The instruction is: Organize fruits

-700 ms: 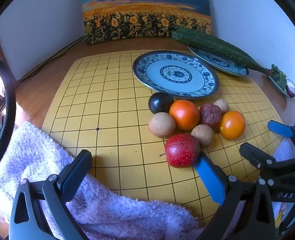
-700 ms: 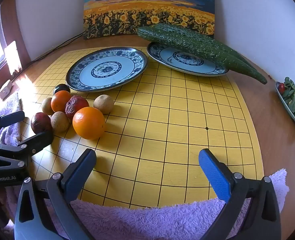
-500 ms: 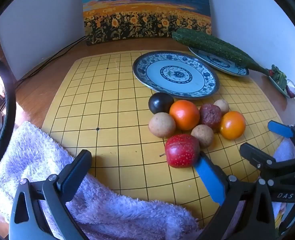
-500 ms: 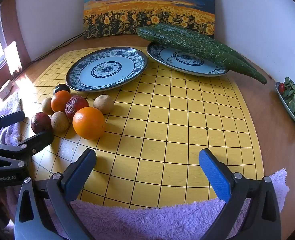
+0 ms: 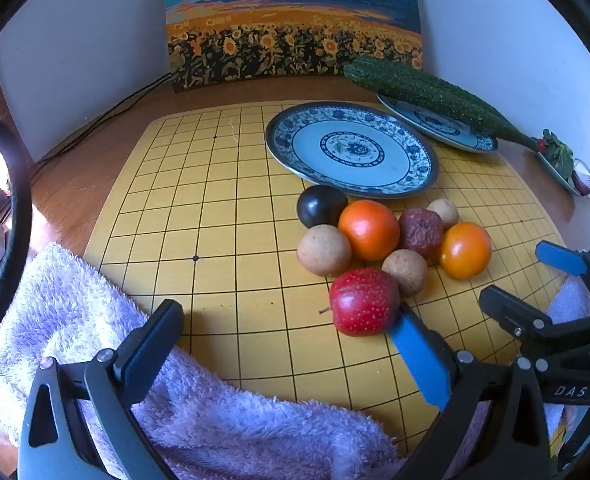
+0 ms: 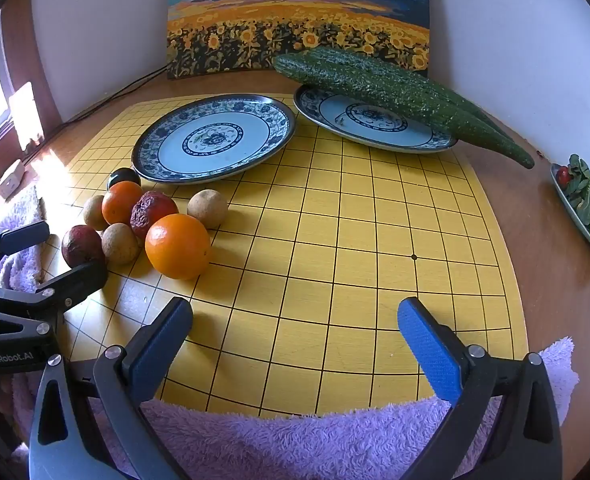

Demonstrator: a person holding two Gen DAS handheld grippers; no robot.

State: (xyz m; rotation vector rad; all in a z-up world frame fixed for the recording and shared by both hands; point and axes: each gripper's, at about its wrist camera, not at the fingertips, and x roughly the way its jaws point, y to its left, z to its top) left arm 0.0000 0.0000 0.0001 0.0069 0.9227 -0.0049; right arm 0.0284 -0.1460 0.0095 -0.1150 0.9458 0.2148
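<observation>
A cluster of fruit lies on the yellow grid board (image 5: 215,208): a red apple (image 5: 363,301), two oranges (image 5: 369,229) (image 5: 465,250), a dark plum (image 5: 321,205), a wrinkled red fruit (image 5: 420,231) and several small brown fruits. An empty blue-patterned plate (image 5: 351,150) lies just behind them. My left gripper (image 5: 285,332) is open and empty, its right finger beside the apple. My right gripper (image 6: 295,332) is open and empty over bare board; the near orange (image 6: 177,246) and the plate (image 6: 215,138) lie to its left.
A second plate (image 6: 375,124) at the back right carries long green cucumbers (image 6: 395,92). A purple towel (image 6: 315,440) covers the near edge. A sunflower painting (image 6: 295,16) leans on the back wall. A small dish of vegetables (image 6: 583,200) sits at far right.
</observation>
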